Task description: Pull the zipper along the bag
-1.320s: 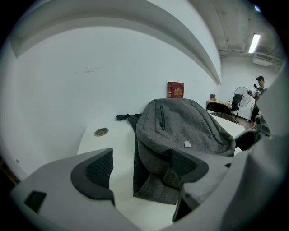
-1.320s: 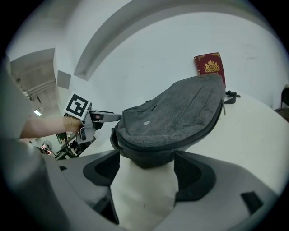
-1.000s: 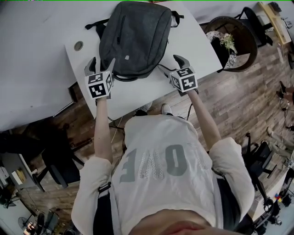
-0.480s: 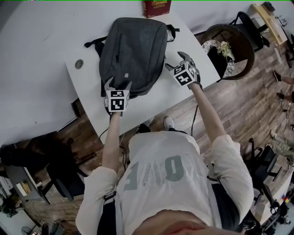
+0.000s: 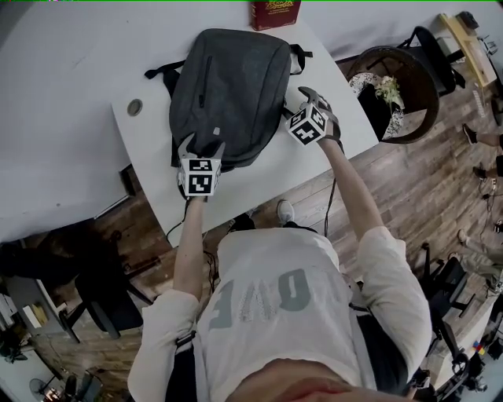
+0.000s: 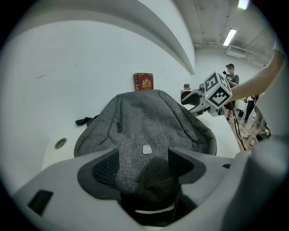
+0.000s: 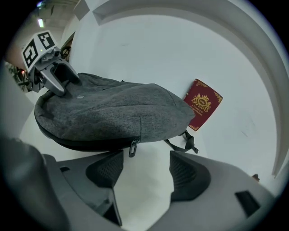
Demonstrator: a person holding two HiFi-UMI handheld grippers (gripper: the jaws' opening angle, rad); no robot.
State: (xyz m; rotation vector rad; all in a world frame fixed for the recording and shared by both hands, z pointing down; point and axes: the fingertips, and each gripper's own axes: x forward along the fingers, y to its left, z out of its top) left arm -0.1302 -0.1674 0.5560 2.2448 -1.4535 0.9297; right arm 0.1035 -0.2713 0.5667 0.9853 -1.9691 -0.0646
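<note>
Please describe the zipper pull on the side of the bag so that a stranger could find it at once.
On the white table lies a grey backpack. Along the side that faces the right gripper runs a dark zipper line, and a small dark pull hangs down from it. The other pull sits on the bag's top face, on a short pocket zipper.

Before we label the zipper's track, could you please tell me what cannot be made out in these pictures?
- Zipper pull: too small to find in the head view.
- Red booklet: cut off by the head view's top edge; its cover lettering is too small in both gripper views.
- Backpack, near end: shadowed between the open left tongs, which have just been closing, in the left gripper view.
</note>
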